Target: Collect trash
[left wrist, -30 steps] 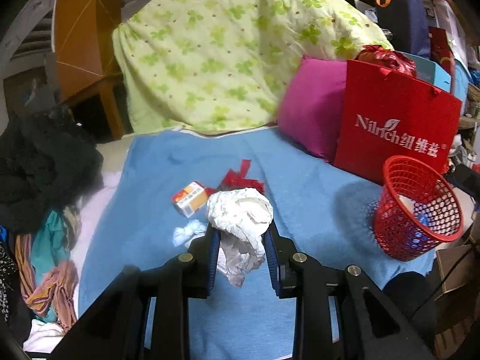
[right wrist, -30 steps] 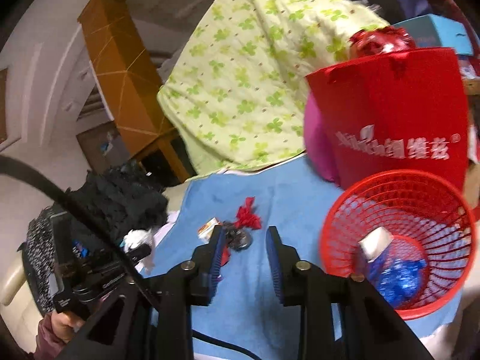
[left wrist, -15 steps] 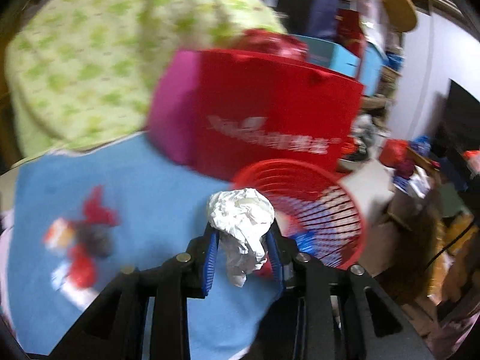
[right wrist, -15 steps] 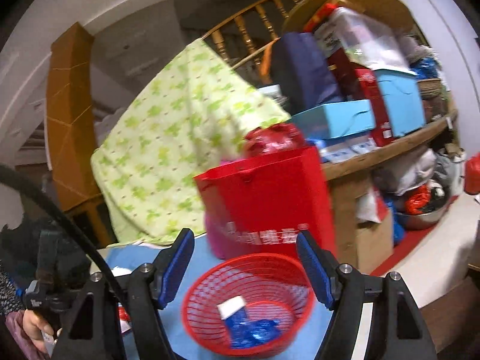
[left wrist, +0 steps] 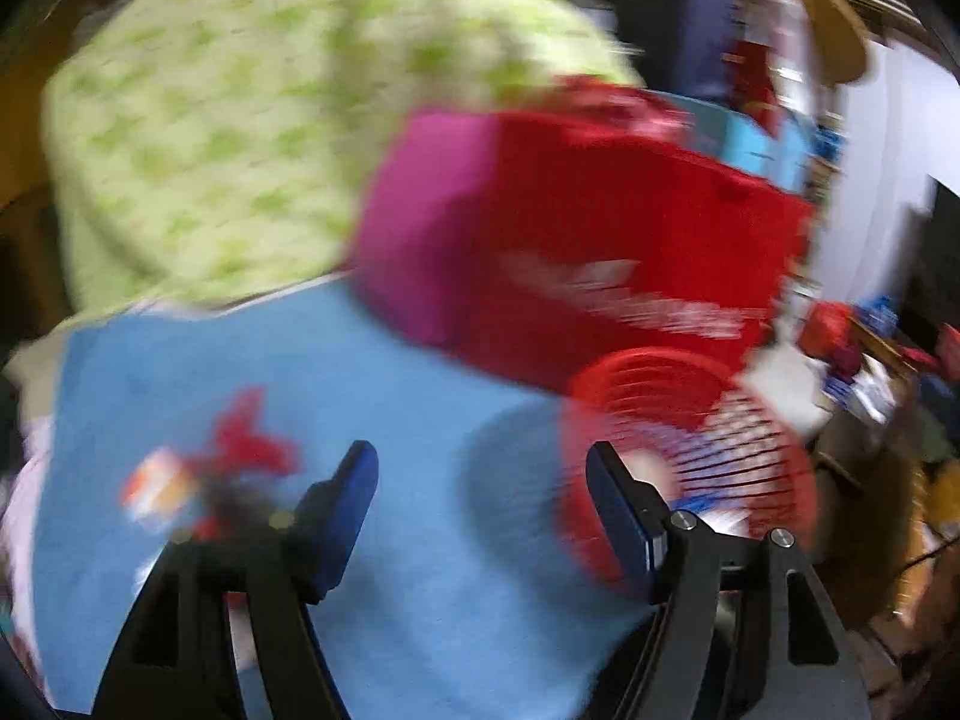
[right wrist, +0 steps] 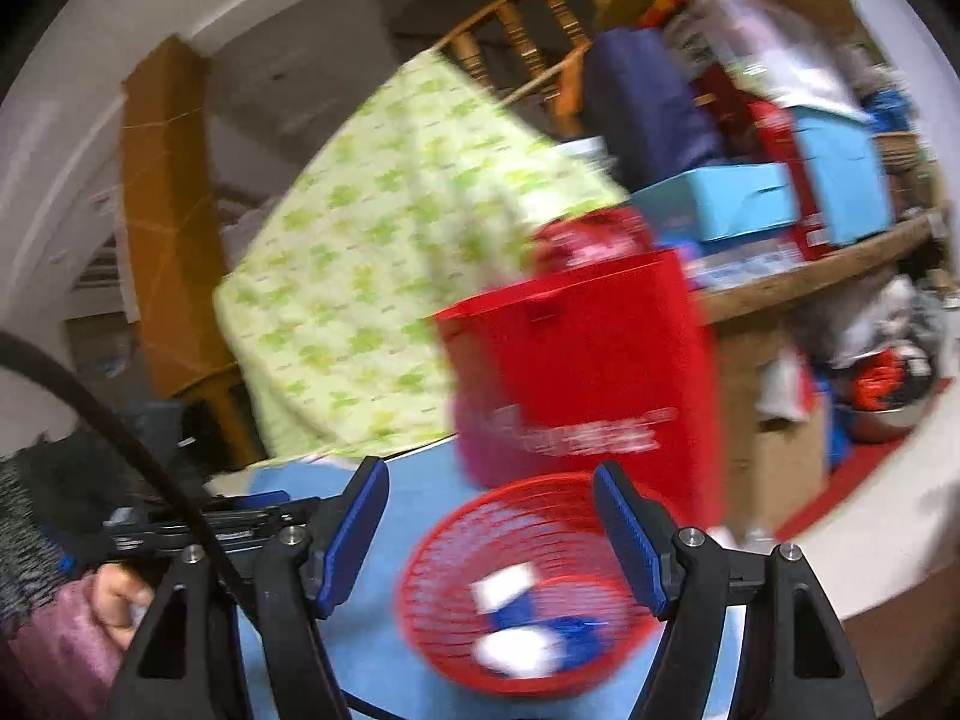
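My left gripper (left wrist: 483, 498) is open and empty over the blue sheet (left wrist: 408, 414). The red mesh basket (left wrist: 690, 456) stands to its right, blurred. Loose trash lies at the left: a small orange-and-white box (left wrist: 157, 483), red scraps (left wrist: 249, 444) and a dark lump (left wrist: 237, 501). My right gripper (right wrist: 489, 531) is open and empty above the basket (right wrist: 522, 588). Inside the basket lie a crumpled white paper wad (right wrist: 513, 651), a white piece (right wrist: 501, 585) and blue wrapper (right wrist: 570, 639).
A red paper bag (left wrist: 636, 252) and a magenta pillow (left wrist: 420, 228) stand behind the basket. A green floral quilt (left wrist: 240, 120) hangs at the back. Shelves with boxes (right wrist: 780, 192) are at the right. The left gripper's body (right wrist: 210, 525) shows at the left.
My left gripper opened and let go of the white paper wad, which now lies in the basket. The left gripper swung back left. The right gripper stayed open above the basket.
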A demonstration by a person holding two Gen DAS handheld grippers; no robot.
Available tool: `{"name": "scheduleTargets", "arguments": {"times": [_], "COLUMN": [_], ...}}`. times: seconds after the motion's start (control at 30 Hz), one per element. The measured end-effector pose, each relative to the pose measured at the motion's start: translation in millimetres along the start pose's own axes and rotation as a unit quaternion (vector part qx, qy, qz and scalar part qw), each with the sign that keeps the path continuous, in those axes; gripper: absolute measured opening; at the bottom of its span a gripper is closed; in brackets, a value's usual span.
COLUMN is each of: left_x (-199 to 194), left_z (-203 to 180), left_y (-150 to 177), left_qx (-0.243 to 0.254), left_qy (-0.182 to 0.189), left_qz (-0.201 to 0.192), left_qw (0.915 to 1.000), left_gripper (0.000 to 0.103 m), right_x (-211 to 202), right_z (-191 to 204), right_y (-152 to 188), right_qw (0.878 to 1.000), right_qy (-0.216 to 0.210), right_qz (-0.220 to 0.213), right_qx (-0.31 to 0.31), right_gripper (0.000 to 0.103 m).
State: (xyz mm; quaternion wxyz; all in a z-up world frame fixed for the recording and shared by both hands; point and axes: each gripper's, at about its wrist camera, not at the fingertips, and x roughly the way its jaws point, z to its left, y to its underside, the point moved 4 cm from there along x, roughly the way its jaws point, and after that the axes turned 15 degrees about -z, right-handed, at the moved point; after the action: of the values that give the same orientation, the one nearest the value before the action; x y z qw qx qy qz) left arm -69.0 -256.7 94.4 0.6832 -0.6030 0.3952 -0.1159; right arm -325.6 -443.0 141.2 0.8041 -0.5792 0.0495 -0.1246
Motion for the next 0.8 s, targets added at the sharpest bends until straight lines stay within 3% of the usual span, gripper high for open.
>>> {"name": "scheduleTargets", "arguments": {"times": [0.07, 0.17, 0.23, 0.33, 0.4, 0.53, 0.67, 0.77, 0.8], "left_x": [-13, -33, -41, -42, -39, -24, -1, 16, 20], "left_z": [50, 128, 177, 220, 247, 287, 299, 303, 304], "left_y": [16, 49, 79, 114, 138, 178, 198, 203, 203], "left_qx": [-0.016, -0.029, -0.046, -0.07, -0.086, -0.139, -0.137, -0.125, -0.121], "left_qy": [-0.053, -0.148, -0.203, -0.246, -0.273, -0.296, -0.305, -0.301, -0.301], "left_qz": [0.002, 0.014, 0.038, 0.06, 0.068, 0.086, 0.092, 0.092, 0.085], "left_qw": [0.9985, 0.9884, 0.9774, 0.9648, 0.9557, 0.9411, 0.938, 0.941, 0.9422], "left_gripper": [0.072, 0.073, 0.073, 0.073, 0.073, 0.073, 0.073, 0.074, 0.08], "right_x": [14, 44, 69, 117, 152, 223, 280, 303, 309], "right_z": [37, 96, 123, 153, 163, 145, 100, 78, 72], "right_y": [13, 42, 68, 121, 164, 246, 291, 307, 310], "right_qw": [0.999, 0.992, 0.986, 0.976, 0.968, 0.954, 0.943, 0.935, 0.937], "right_qy": [-0.048, -0.113, -0.134, -0.142, -0.127, -0.05, 0.041, 0.073, 0.08], "right_qz": [0.012, 0.045, 0.082, 0.157, 0.206, 0.28, 0.314, 0.336, 0.327], "right_qx": [-0.021, -0.046, -0.05, -0.058, -0.067, -0.094, -0.103, -0.091, -0.089], "right_gripper": [0.075, 0.075, 0.075, 0.075, 0.075, 0.075, 0.075, 0.075, 0.081]}}
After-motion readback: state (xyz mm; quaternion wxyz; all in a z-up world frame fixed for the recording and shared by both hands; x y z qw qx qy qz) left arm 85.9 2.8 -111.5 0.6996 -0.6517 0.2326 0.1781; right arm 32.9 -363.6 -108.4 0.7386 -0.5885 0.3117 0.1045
